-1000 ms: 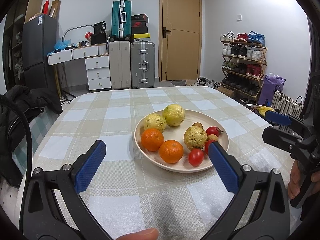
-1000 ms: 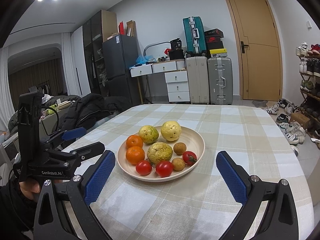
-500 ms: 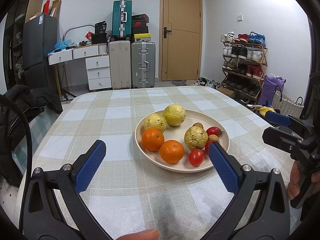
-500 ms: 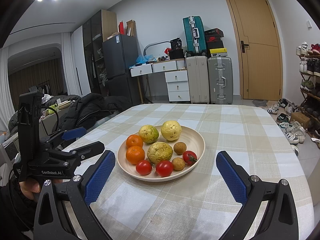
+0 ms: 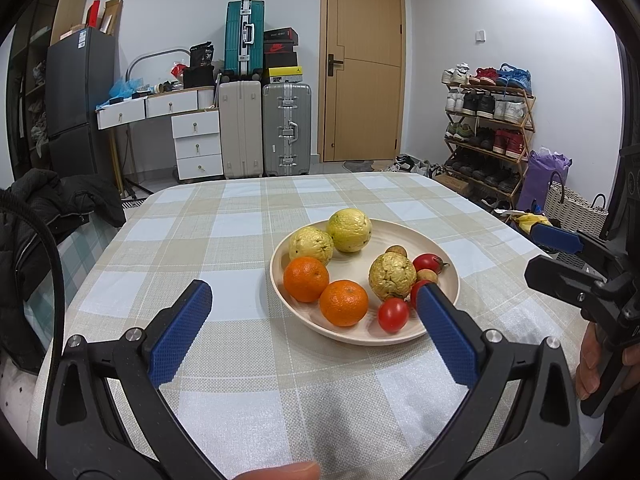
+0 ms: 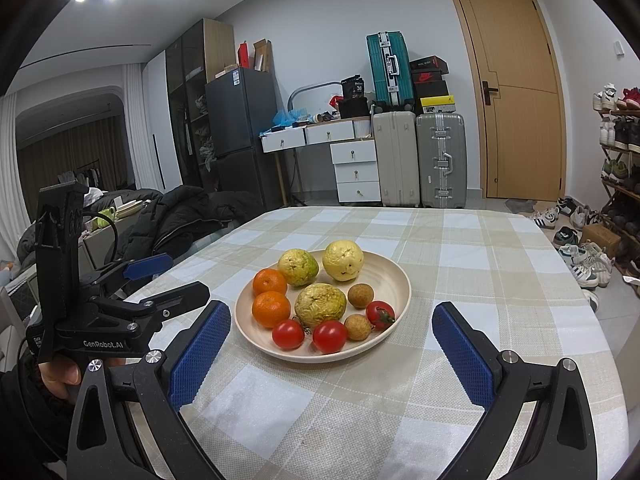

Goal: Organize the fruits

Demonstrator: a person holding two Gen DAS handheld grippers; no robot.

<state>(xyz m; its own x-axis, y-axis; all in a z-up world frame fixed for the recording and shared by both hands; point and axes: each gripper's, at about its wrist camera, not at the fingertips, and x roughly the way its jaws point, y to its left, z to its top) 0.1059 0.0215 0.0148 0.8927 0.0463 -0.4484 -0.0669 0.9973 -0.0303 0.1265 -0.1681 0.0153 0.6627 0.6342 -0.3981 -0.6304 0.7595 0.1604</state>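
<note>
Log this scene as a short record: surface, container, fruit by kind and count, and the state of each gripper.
surface: table with checked cloth
container: cream plate, holding all the fruit
oranges: 2, on the plate's left side
guavas: 3, yellow-green
tomatoes: 3, red, near the front rim
small brown fruits: 2
left gripper: open, empty, short of the plate
right gripper: open, empty, short of the plate

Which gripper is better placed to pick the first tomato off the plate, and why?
Probably the right gripper. Its open jaws face the plate's near rim, where the tomato sits centred. The left gripper, also open, has the oranges centred instead.
</note>
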